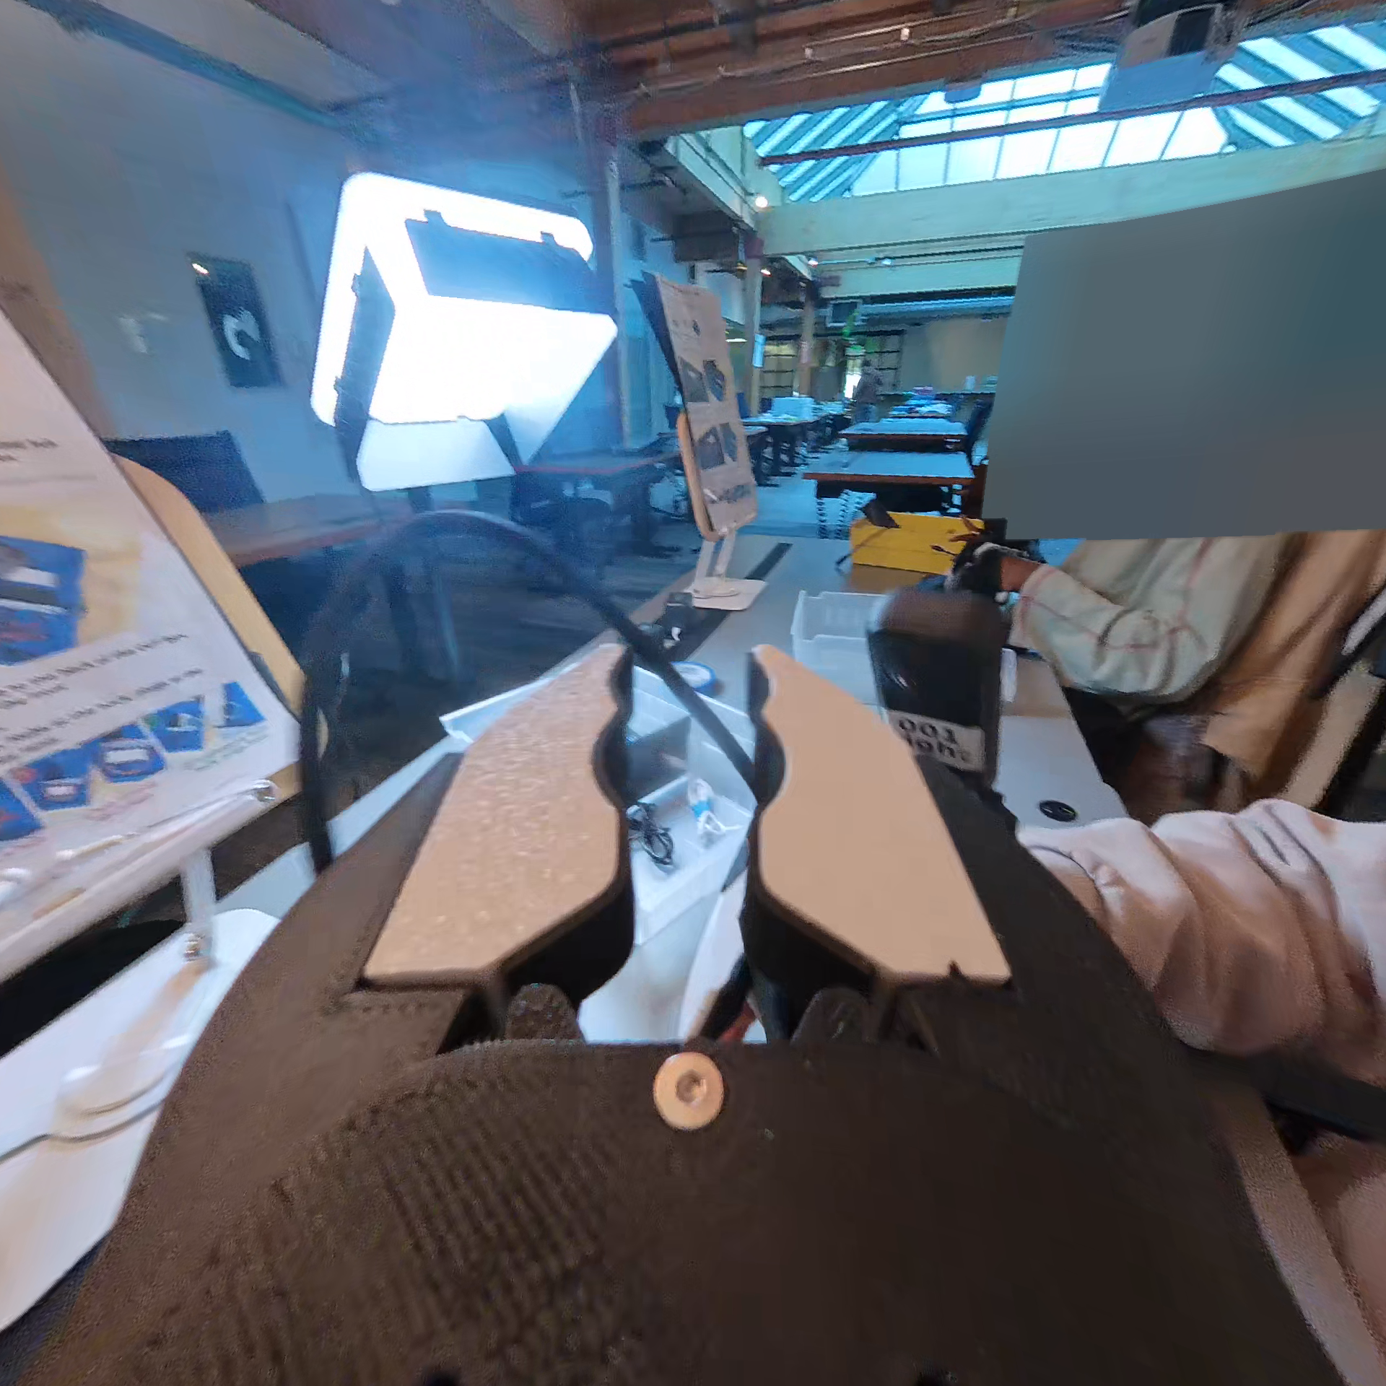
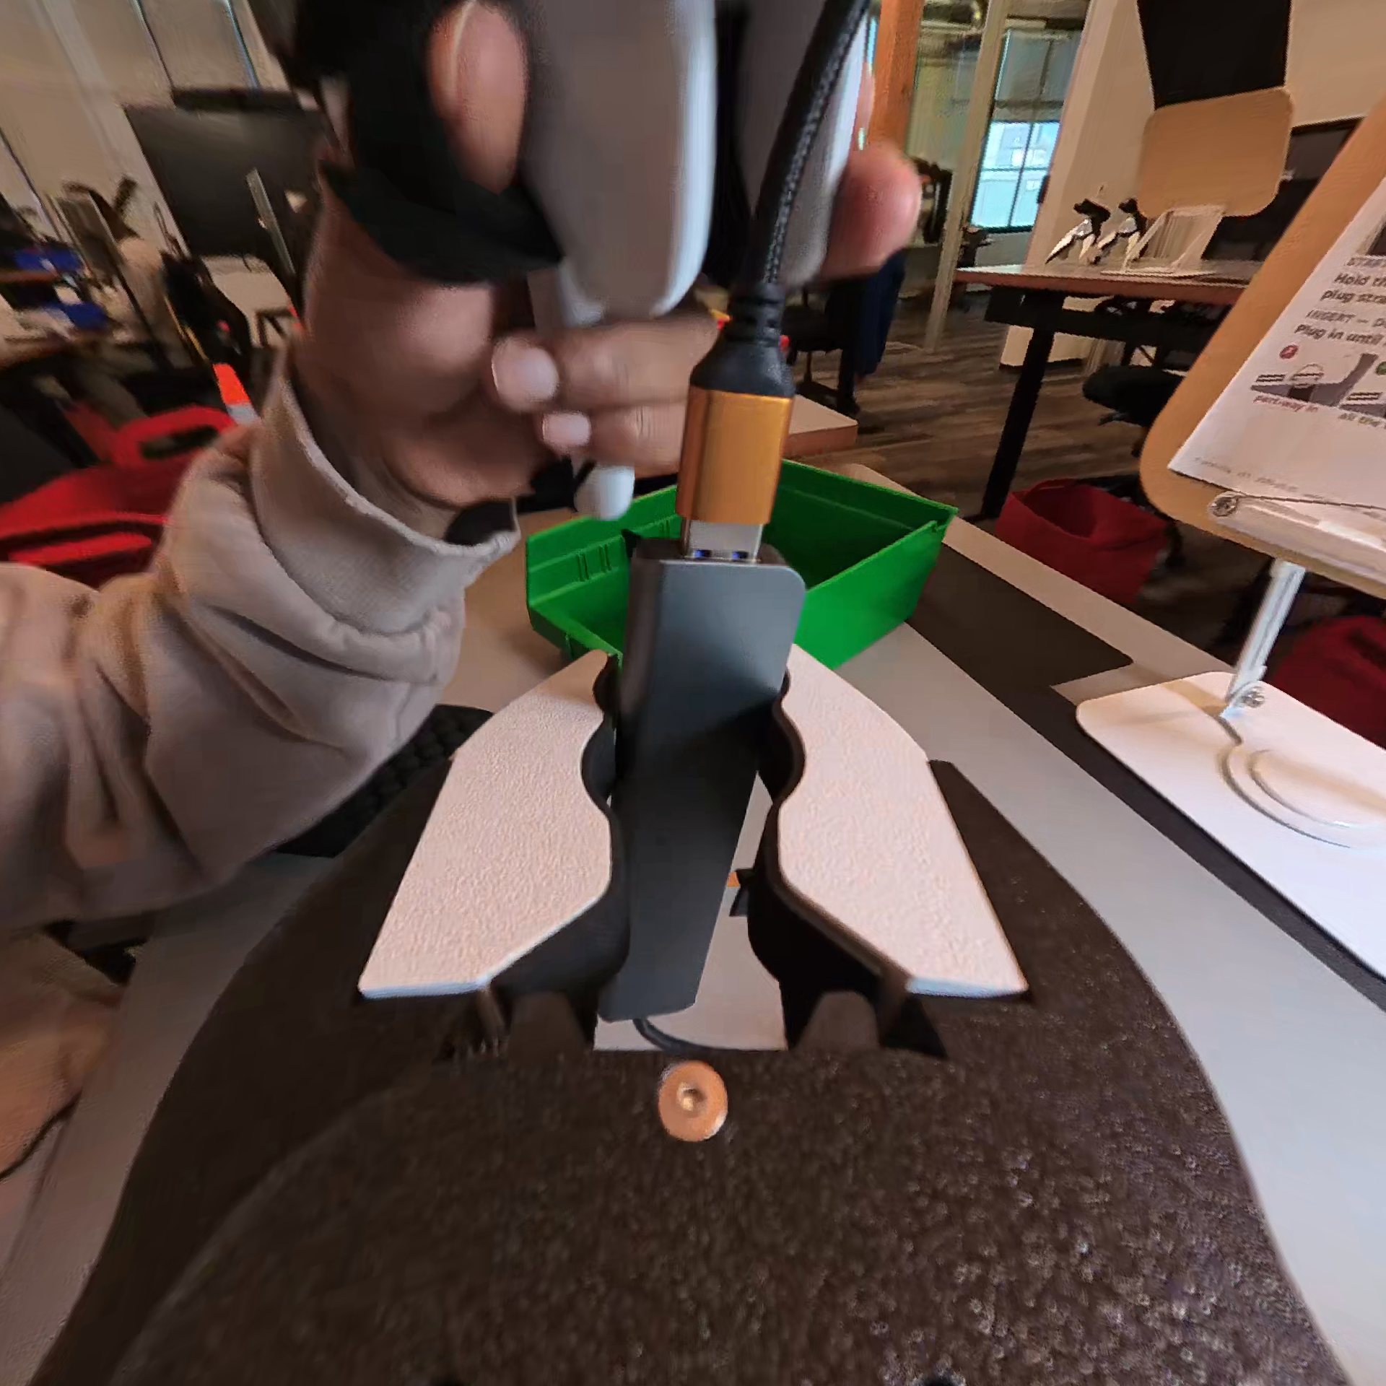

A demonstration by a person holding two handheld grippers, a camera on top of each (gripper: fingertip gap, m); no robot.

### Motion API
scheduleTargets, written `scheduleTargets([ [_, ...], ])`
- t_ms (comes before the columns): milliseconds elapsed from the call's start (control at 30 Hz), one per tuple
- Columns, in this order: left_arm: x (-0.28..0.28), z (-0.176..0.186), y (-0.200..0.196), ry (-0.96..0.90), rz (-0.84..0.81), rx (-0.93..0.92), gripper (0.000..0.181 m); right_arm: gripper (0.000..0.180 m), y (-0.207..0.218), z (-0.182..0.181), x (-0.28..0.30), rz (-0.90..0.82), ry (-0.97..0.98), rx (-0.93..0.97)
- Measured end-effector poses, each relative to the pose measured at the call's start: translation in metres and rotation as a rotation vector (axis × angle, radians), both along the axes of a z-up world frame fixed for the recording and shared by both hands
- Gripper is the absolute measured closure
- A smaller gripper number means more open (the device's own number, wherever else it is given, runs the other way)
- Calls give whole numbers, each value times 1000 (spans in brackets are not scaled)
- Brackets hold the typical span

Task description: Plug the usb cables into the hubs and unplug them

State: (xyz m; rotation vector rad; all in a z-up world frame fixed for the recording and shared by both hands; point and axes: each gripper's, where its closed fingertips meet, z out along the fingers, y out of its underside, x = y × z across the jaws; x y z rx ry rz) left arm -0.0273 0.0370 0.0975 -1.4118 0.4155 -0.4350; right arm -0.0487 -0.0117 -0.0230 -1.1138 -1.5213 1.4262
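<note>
My right gripper (image 2: 694, 667) is shut on a dark grey USB hub (image 2: 697, 750) and holds it upright above the table. A USB plug with a gold shell (image 2: 731, 457) stands in the hub's top port, with part of its metal tongue showing. Its black braided cable (image 2: 795, 187) runs up between the grey fingers (image 2: 622, 150) of the left gripper, which a hand (image 2: 420, 375) holds. In the left wrist view, my left gripper (image 1: 690, 660) is open by a narrow gap. The black cable (image 1: 675, 675) crosses that gap and leans on the right finger (image 1: 840, 825). The plug and hub are hidden there.
A green bin (image 2: 862, 570) sits behind the hub. An instruction sheet on a stand (image 2: 1275, 375) with a white base (image 2: 1200, 750) is on the right. A white compartment tray (image 1: 675, 825) holds small cables. A bright studio light (image 1: 465, 337) and another seated person's sleeve (image 1: 1125, 622) are beyond. Some 12 cm of space lies between my two pairs of fingers.
</note>
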Motion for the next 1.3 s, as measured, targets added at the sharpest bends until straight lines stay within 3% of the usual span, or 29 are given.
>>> scheduleTargets([
  [33,4,-6,1,-5,-27,-17,139,144,1,4,2,18,7,-41],
  [267,34,-55,-7,32,-248,-102,118,145,33,60,31,72,284,-319],
  [367,43,-81,-4,117,-273,-158,117,145,55,80,50,62,416,-419],
  [567,81,-129,16,153,-320,-251,118,146,57,80,56,28,422,-287],
  [700,85,-132,18,238,-296,-152,129,146,44,72,52,-17,379,-121],
  [733,86,-132,13,266,-313,-131,146,146,42,74,54,-22,382,-96],
  [1100,48,-114,-2,430,-206,-103,149,147,53,73,65,-25,315,-15],
  [1300,12,-105,0,720,80,-60,150,150,79,62,57,-128,242,-103],
])
